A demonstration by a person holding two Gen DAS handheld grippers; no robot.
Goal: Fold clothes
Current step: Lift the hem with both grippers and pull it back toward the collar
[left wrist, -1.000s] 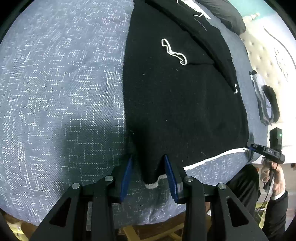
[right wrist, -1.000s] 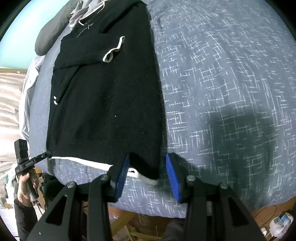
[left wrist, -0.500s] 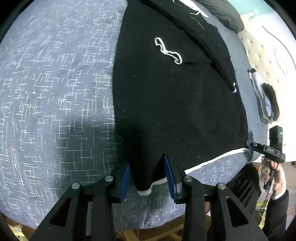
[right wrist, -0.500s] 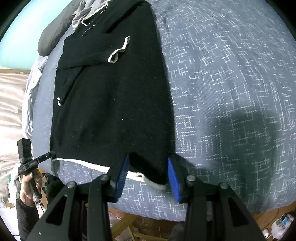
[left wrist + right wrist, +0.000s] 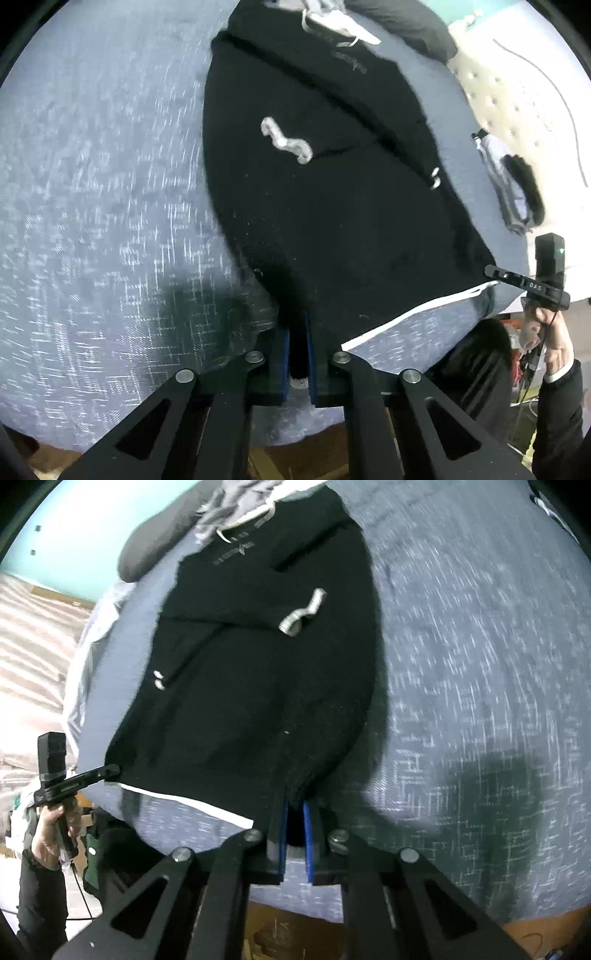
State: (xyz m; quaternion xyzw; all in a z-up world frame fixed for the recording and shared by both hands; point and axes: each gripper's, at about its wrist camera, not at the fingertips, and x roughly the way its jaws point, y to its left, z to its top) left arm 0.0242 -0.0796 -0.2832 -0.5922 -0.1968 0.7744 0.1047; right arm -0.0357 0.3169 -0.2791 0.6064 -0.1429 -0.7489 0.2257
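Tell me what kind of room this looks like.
Most likely a bedroom. The black sweater lies on a bed with a blue patterned cover, a dark pillow sits at the far end, and a tufted cream panel, perhaps a headboard, stands beside it.

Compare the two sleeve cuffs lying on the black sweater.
The upper cuff lies out on the chest, its pale band crumpled into a wavy loop; the lower cuff sits near the side edge, showing only two small pale specks. Both belong to sleeves folded across the black sweater.
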